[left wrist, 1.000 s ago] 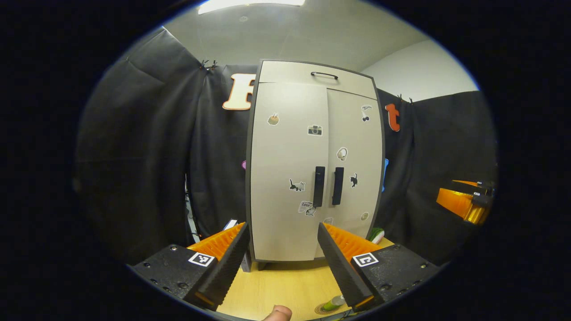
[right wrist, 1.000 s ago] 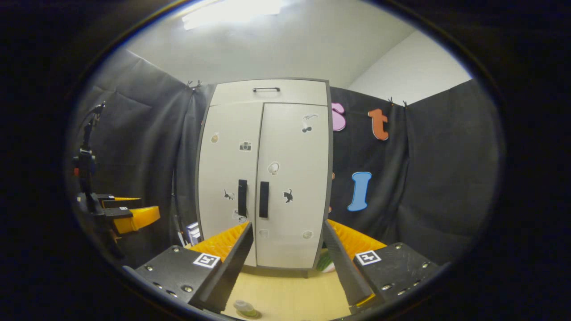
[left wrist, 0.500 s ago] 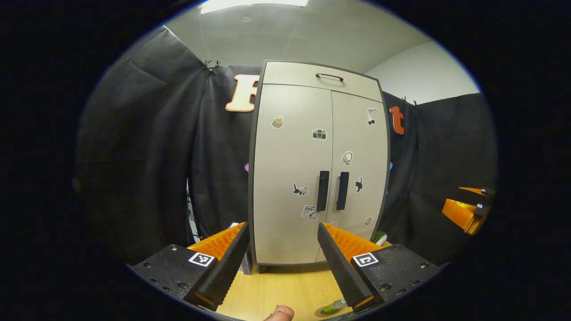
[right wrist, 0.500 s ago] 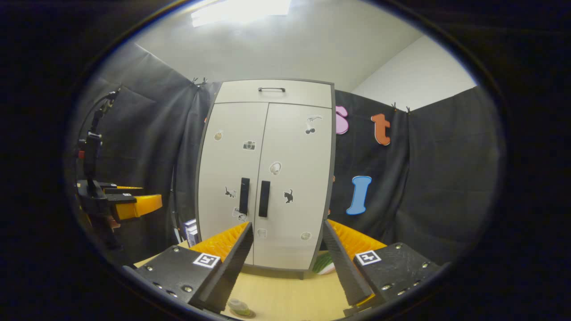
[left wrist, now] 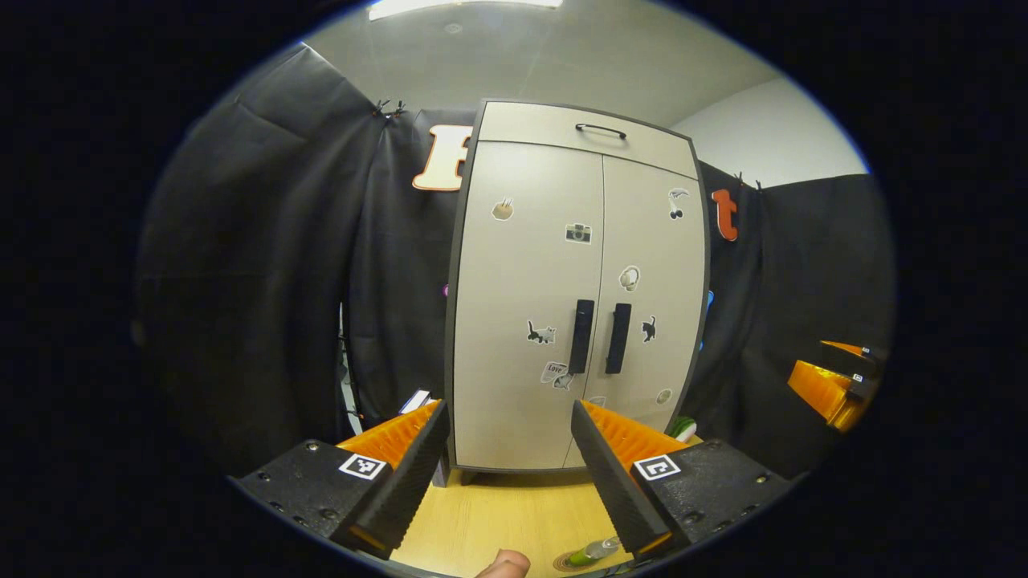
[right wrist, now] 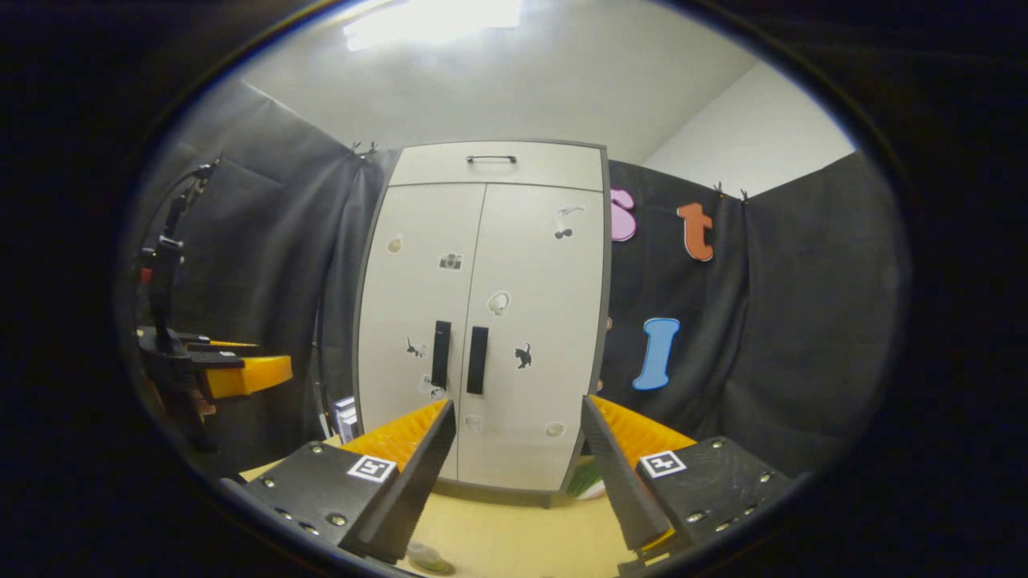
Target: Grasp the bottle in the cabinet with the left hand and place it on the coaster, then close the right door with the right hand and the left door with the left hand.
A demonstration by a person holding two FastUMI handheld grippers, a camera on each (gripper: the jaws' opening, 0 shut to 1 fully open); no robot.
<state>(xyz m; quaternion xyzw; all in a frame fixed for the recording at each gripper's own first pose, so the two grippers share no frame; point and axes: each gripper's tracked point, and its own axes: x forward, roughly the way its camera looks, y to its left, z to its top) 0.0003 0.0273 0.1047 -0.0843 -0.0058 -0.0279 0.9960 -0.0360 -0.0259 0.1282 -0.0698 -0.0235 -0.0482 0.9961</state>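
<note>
We find the cabinet (left wrist: 574,289) standing on the wooden table (left wrist: 514,514) with both doors flush; the left door (left wrist: 526,305) and right door (left wrist: 650,289) meet at 2 dark vertical handles (left wrist: 598,337). The left claw (left wrist: 506,474) hangs in front of the cabinet, fingers apart, gripping nothing. The right claw (right wrist: 518,474) likewise stands apart and empty, facing the same doors. The bottle (left wrist: 593,551) sits on the round coaster (left wrist: 566,562) at the table's near edge, just beside the left claw's right-hand finger. In the right gripper view we see the bottle's top (right wrist: 424,554) low between the fingers.
</note>
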